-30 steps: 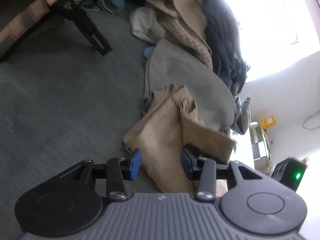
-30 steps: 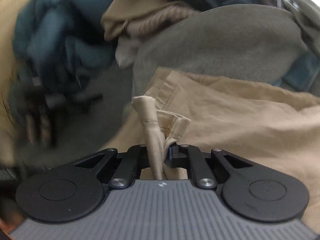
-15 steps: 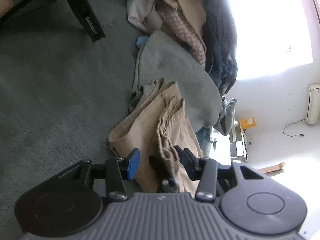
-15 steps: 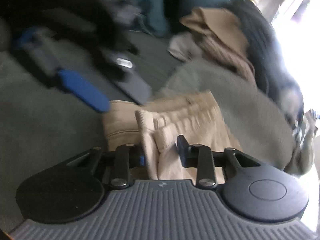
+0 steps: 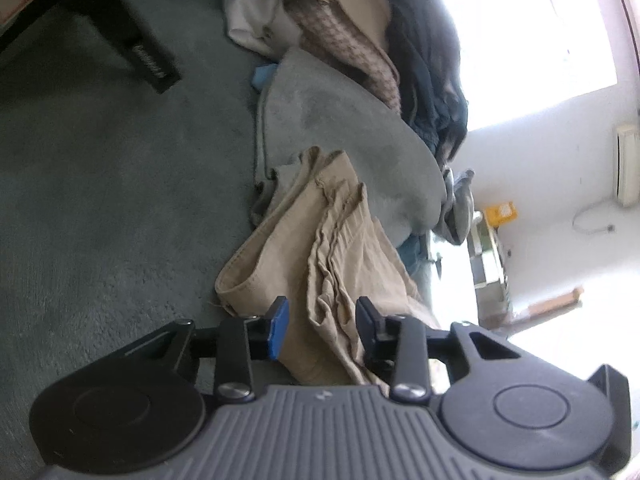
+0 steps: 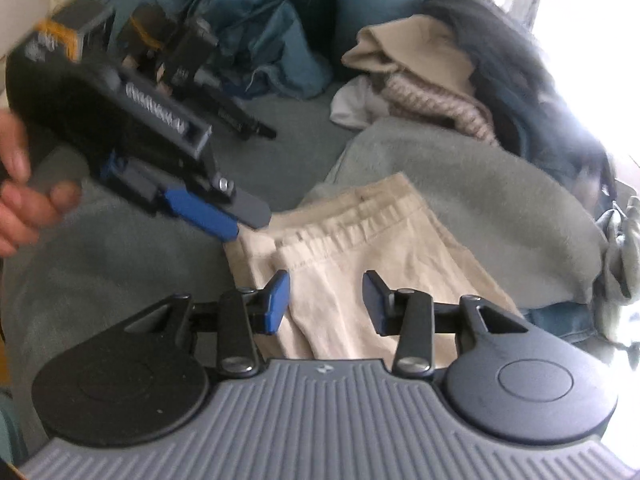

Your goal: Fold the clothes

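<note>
Tan trousers point(image 5: 320, 264) lie crumpled on the grey carpet, waistband away from me. My left gripper point(image 5: 322, 324) hangs over their near end. Its jaws are closing with a ridge of tan cloth between them, and the pads do not press on it. In the right wrist view the trousers point(image 6: 360, 248) lie folded lengthwise. My right gripper point(image 6: 327, 302) is just above them, jaws opening, cloth below the gap and free of the pads. The left gripper point(image 6: 236, 220) shows there too, held by a hand point(image 6: 24, 200), its tips at the waistband's left corner.
A grey fleece blanket point(image 5: 340, 128) lies under the trousers' far end. Behind it is a heap of clothes point(image 5: 360, 40), beige, checked and dark. Blue garments point(image 6: 260, 40) are piled at the back. A black stand leg point(image 5: 148, 60) rests on the carpet point(image 5: 100, 180).
My right gripper let go of the tan fold it pinched, rolled and drew back a little. My left gripper's jaws narrowed around the cloth. The trousers lie flatter.
</note>
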`<state>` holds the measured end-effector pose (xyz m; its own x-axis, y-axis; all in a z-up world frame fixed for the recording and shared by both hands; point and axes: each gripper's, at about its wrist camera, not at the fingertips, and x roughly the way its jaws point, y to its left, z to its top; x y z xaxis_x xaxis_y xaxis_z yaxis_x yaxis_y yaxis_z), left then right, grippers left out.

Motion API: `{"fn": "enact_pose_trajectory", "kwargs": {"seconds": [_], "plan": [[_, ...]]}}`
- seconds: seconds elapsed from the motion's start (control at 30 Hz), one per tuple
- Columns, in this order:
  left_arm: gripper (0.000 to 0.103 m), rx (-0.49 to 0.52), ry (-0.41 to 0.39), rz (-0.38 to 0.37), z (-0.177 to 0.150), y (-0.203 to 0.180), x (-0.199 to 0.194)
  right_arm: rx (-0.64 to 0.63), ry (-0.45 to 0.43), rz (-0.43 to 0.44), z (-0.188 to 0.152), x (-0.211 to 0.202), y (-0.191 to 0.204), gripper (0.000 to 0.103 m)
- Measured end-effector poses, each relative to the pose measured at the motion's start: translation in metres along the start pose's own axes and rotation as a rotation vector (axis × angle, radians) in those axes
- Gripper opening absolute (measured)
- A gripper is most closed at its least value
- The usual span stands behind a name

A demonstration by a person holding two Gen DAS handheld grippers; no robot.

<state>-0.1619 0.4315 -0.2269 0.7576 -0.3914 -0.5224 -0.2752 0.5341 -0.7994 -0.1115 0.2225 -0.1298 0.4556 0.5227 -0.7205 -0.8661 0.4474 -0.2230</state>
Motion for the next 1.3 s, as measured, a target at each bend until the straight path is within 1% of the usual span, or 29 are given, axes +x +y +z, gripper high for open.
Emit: {"fn": "enact_pose_trajectory", "kwargs": {"seconds": [0.13,0.17,0.2,0.23,0.27,0.3,0.4,0.53,0.67,0.83,0.9,1.0,1.1,1.23,1.3], "plan": [[0.032,0.066,0.028,0.016,0.000,-0.010,0.004,-0.064,0.020,0.049,-0.005,0.020,0.005,0.035],[0.031,0.070,0.032,0.022,0.000,-0.010,0.005,-0.072,0.030,0.044,-0.005,0.024,0.006,0.030],[0.031,0.070,0.035,0.027,-0.001,-0.010,0.006,-0.080,0.040,0.040,-0.005,0.029,0.007,0.017],[0.028,0.065,0.034,0.030,0.000,-0.009,0.006,-0.084,0.049,0.038,-0.004,0.033,0.007,0.011],[0.026,0.060,0.033,0.032,0.000,-0.008,0.006,-0.060,0.045,0.045,-0.003,0.033,0.004,0.004],[0.026,0.049,0.031,0.030,0.000,-0.007,0.006,-0.029,0.037,0.051,0.000,0.030,0.000,0.002],[0.023,-0.004,0.026,0.018,0.002,0.001,0.005,0.052,0.003,0.071,0.007,0.019,-0.007,0.001],[0.021,-0.097,0.011,-0.002,0.003,0.016,0.005,0.077,-0.039,0.063,0.017,0.010,-0.010,0.001],[0.020,-0.163,-0.013,-0.026,0.004,0.027,0.000,0.060,-0.047,0.081,0.017,0.017,-0.004,0.001],[0.018,-0.227,-0.009,-0.033,0.002,0.035,0.001,-0.002,-0.073,0.117,0.018,0.019,0.014,0.001],[0.018,-0.250,-0.017,-0.036,0.001,0.037,-0.002,-0.033,-0.064,0.096,0.015,0.023,0.020,0.001],[0.018,-0.244,-0.023,-0.038,0.002,0.035,-0.007,-0.070,-0.041,0.051,0.007,0.025,0.021,0.001],[0.019,-0.248,-0.017,-0.034,0.002,0.034,-0.011,-0.070,-0.031,0.046,0.005,0.022,0.019,0.001],[0.020,-0.243,-0.021,-0.027,0.003,0.031,-0.014,-0.133,-0.027,0.028,0.002,0.021,0.028,0.001],[0.020,-0.241,-0.023,-0.029,0.003,0.030,-0.015,-0.135,-0.025,0.023,0.002,0.020,0.031,0.001]]}}
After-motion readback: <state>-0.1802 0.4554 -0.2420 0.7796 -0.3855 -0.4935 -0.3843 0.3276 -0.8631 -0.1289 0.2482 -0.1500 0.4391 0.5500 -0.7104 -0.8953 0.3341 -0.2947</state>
